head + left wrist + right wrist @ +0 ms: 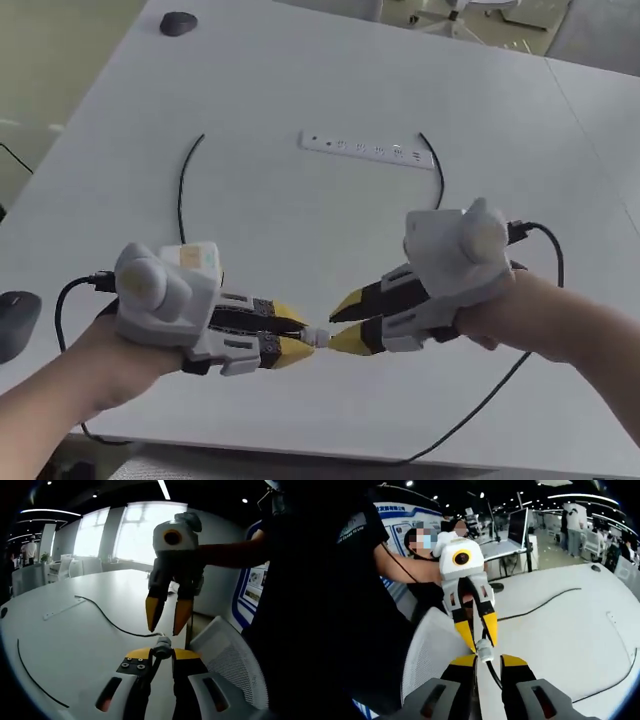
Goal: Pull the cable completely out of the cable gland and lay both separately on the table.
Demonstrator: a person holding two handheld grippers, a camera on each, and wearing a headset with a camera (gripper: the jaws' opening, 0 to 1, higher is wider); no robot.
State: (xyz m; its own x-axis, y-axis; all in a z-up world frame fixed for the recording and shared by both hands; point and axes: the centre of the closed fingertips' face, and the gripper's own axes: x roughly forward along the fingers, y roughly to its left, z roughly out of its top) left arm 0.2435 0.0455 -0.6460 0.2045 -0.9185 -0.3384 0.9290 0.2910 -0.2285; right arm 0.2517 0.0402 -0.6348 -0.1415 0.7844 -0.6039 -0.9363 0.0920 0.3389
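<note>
A white power strip (368,150) is lying flat on the grey table (300,230), well beyond its middle. One dark mouse (178,22) is sitting near the far-left corner, and another (14,322) is resting at the left edge. A white mesh chair (227,655) is standing beside the table.

Left claw (303,337) clamped, right claw (336,330) parted, tip-to-tip.

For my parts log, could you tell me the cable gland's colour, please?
The cable gland is pale grey; left gripper view shows it best.
</note>
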